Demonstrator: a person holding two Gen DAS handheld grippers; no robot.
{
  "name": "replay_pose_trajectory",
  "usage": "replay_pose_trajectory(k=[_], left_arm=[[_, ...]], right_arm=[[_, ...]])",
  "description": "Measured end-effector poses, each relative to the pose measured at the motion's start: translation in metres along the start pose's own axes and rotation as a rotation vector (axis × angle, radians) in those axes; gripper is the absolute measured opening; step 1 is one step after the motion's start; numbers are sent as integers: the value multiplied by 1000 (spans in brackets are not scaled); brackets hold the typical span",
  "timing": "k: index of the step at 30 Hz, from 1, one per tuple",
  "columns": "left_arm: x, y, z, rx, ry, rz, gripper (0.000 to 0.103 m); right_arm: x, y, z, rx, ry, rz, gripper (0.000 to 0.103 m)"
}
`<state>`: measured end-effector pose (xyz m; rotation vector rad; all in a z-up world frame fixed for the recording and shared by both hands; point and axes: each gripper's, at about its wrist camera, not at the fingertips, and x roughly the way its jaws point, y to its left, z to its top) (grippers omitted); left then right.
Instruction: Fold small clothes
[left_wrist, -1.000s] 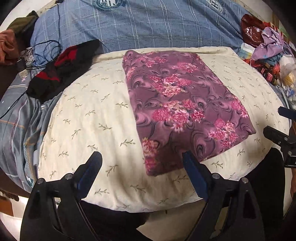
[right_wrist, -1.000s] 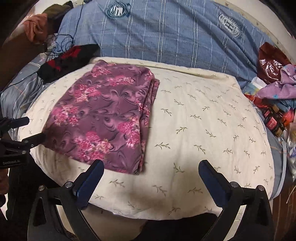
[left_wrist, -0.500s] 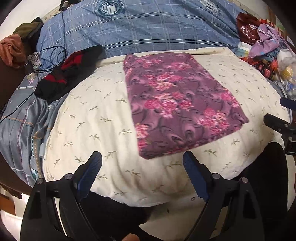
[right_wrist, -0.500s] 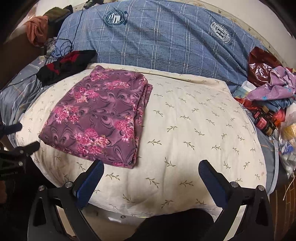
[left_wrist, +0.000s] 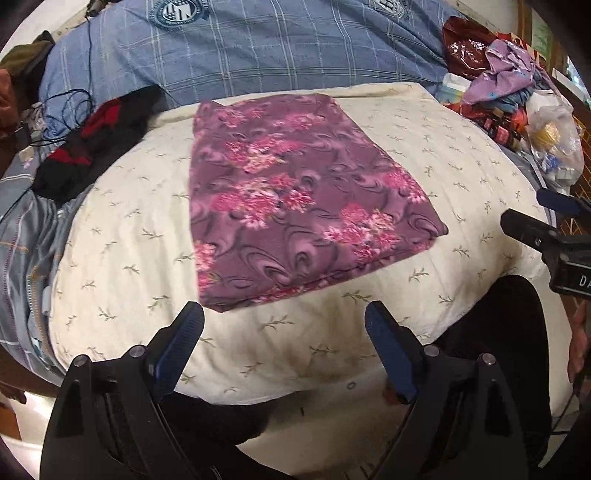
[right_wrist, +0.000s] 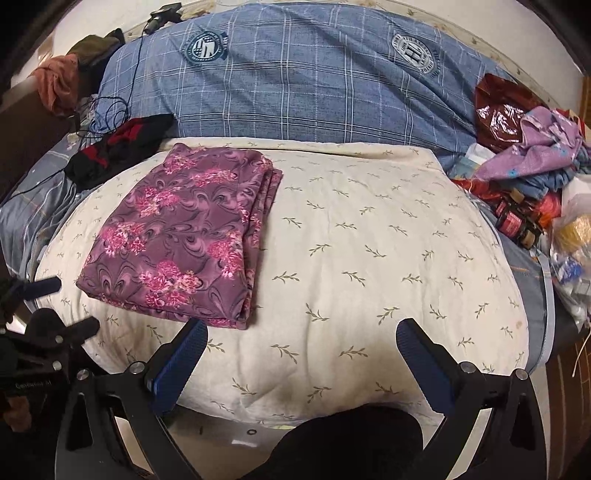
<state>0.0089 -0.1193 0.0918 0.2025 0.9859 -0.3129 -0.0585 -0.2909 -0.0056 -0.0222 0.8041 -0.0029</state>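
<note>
A purple floral garment (left_wrist: 295, 199) lies folded into a flat rectangle on a cream leaf-print pillow (left_wrist: 129, 236). In the right wrist view the garment (right_wrist: 184, 236) sits on the pillow's left half. My left gripper (left_wrist: 284, 332) is open and empty, held back just short of the garment's near edge. My right gripper (right_wrist: 301, 347) is open and empty over the pillow's near edge (right_wrist: 351, 258), to the right of the garment. Each gripper shows at the edge of the other's view, the right gripper (left_wrist: 535, 218) and the left gripper (right_wrist: 55, 306).
A blue plaid quilt (right_wrist: 314, 81) lies behind the pillow. A black and red garment (left_wrist: 92, 147) with a black cable lies at the left. A heap of clothes, bags and packets (right_wrist: 535, 166) lies at the right. My dark lap (right_wrist: 351, 439) is below the pillow.
Both grippers have pulled back toward me and away from the garment, which now appears farther off. The garment lies still and folded. Both stay open.
</note>
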Motion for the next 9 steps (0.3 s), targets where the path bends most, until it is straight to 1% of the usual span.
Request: replay_pose_trajectory(k=[5, 9], left_arm=[[-3, -7, 8, 0, -11, -36, 90], [-10, -11, 14, -5, -37, -37, 90]], right_arm=[[6, -4, 1, 24, 14, 9, 103], [7, -7, 1, 31, 14, 8, 103]])
